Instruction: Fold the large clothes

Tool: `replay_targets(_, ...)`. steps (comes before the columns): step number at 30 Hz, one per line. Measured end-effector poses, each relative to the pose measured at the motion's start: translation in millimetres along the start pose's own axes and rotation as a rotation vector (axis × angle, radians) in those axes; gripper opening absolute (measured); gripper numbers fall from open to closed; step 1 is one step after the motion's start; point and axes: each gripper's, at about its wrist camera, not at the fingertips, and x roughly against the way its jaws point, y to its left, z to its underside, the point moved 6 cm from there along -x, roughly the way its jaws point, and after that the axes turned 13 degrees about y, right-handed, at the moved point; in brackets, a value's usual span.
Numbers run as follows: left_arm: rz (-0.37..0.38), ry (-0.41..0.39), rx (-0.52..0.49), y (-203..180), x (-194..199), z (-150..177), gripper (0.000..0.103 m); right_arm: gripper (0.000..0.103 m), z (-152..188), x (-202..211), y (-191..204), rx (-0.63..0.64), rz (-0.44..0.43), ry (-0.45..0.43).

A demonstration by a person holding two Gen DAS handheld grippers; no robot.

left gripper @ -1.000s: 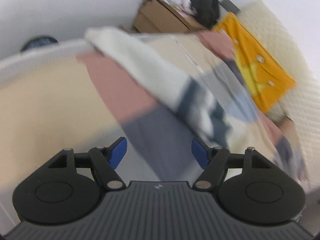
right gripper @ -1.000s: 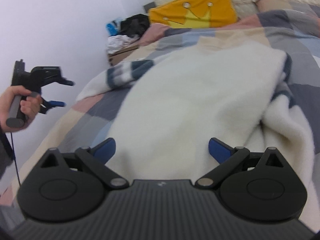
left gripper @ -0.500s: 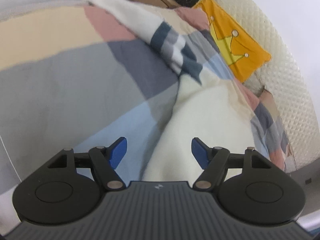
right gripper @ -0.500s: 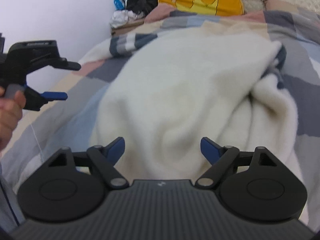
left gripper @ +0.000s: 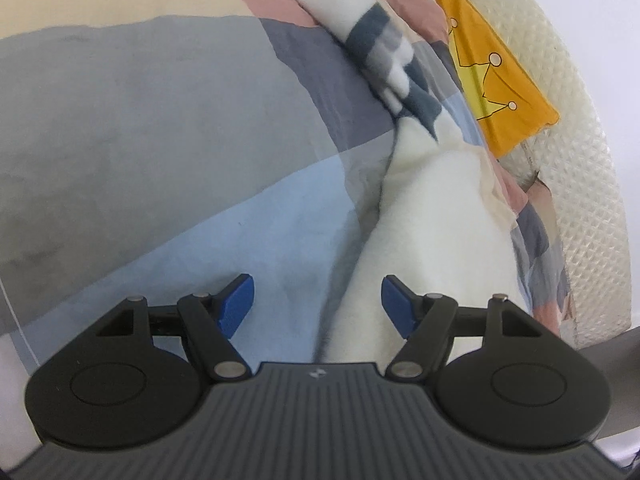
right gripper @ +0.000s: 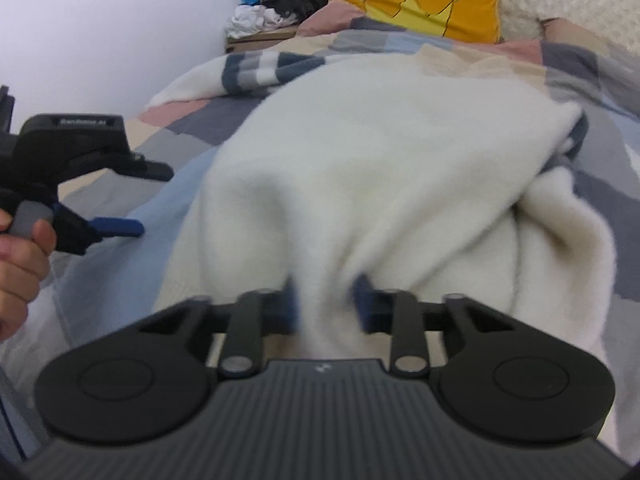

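Right gripper: As its jaws are closing on a raised ridge of cloth, the right gripper (right gripper: 326,304) has the near hem of the cream sweater (right gripper: 380,168) bunched between its blue pads.
Left gripper: the left gripper (left gripper: 316,304) is spread wide with nothing in it, low over the bedspread (left gripper: 160,152); the sweater's left edge runs up just inside its right-hand pad.
Key relation: the sweater lies straight ahead of both, long axis running away toward the yellow crown pillow (right gripper: 416,0); the right is on it, the left just beside it.
Next move, judged: the left needs a short shift inward to take the hem.
Sweater: thick, fleecy, limp; navy and grey stripes on the far sleeve (left gripper: 384,48).
Bedspread: flat patchwork of grey, blue, pink and beige.
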Motion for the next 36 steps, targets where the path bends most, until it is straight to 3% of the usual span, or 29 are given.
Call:
replay_targets(5,0.022,-0.001,0.036,3.4,2.6,-0.5,0.074,0.017,-12.7,32.2,-20.0,-0.092,-0.022,-0.088)
replay_targets(9,0.029,0.007,0.042,4.7,0.6,-0.5,0.074,0.017,-19.2,54.5,-62.4,-0.235,0.005,-0.160)
replay_targets(15,0.064,0.048,0.016,-4.4,-15.1,7.2,0.073,0.017,-4.7,39.5,-130.7,-0.506,0.029,-0.120)
replay_targets(20,0.151,0.138,0.006,-17.6,-37.0,26.2,0.055,0.017,-6.7,18.0,-133.1,-0.479,0.104,-0.074)
replay_targets(24,0.222,0.228,0.018,-28.8,-62.1,48.2,0.055,0.017,-5.9,15.1,-136.2,-0.499,0.091,-0.078)
replay_targets(32,0.309,0.275,-0.025,-53.4,-80.4,66.2,0.080,0.017,-3.3,18.9,-135.3,-0.513,0.078,-0.081)
replay_targets(36,0.355,0.318,-0.048,-65.0,-84.0,80.5,0.079,0.017,-4.6,22.0,-133.2,-0.515,0.060,-0.090)
